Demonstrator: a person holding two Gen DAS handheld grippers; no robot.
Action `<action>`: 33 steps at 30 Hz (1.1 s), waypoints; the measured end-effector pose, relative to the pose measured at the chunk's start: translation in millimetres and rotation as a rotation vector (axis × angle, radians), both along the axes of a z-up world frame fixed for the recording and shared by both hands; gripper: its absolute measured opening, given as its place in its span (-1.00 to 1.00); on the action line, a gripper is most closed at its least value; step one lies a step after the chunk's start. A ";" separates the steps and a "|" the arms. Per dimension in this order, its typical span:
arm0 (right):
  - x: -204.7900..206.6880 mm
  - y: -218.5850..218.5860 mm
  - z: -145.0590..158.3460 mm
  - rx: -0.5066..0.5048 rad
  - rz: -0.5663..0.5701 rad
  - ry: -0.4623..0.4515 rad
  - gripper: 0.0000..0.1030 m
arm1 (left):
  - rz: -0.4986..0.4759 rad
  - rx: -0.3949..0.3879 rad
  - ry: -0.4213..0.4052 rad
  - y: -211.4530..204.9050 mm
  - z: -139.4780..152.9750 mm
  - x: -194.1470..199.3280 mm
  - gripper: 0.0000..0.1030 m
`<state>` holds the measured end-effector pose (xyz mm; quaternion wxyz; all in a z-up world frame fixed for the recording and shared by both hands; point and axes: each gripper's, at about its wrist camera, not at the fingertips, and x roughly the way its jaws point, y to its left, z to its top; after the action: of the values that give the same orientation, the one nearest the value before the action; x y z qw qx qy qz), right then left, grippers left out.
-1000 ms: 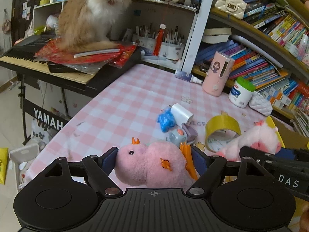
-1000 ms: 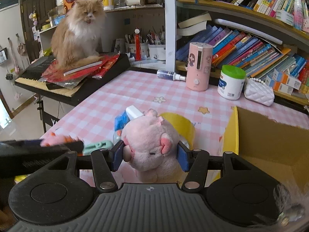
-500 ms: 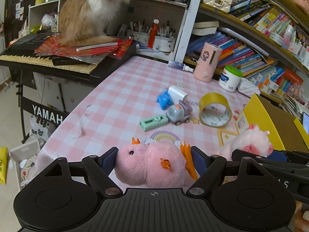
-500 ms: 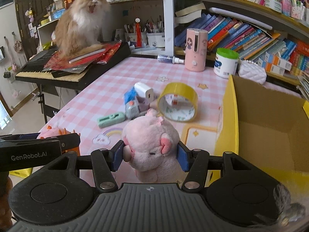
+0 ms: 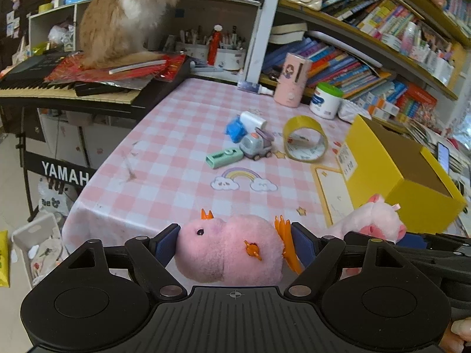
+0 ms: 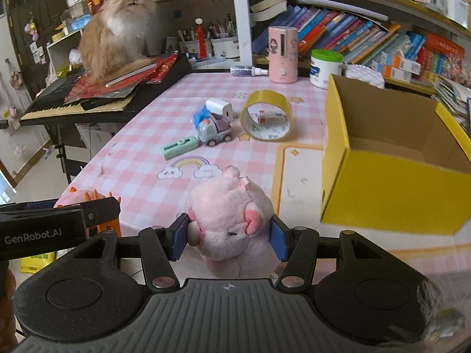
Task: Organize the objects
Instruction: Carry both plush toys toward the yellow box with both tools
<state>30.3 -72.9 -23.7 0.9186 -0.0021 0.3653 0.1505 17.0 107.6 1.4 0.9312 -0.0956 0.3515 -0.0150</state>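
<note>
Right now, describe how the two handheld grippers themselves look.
The left gripper and the right gripper match: ribbed black plastic bodies with round side discs, black linkage arms with silver pivot pins, and blue pads. The left gripper's side reads GenRobot.AI in white.

Fuzzy plush pink duck toy (image 5: 229, 250) and pig toy (image 6: 232, 220); glossy checked tablecloth (image 5: 176, 158); matt yellow cardboard box (image 6: 391, 194).
</note>
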 end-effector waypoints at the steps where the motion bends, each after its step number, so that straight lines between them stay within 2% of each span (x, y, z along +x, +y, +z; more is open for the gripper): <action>1: -4.5 -1.4 -0.9 0.002 -0.010 0.003 0.03 | -0.008 0.000 0.002 -0.7 -0.3 -2.2 0.57; 12: -47.5 -24.5 -7.7 0.018 -0.136 0.035 0.03 | -0.158 0.011 0.019 -26.3 -4.8 -19.8 0.57; 33: -101.2 -106.5 -7.5 0.020 -0.437 0.051 0.03 | -0.449 0.011 0.009 -113.8 -4.7 -22.0 0.57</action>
<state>-70.9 -179.4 -31.1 0.9198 0.0901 0.3788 -0.0482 -5.0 -6.2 -3.2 0.9035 -0.0097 0.3680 -0.2197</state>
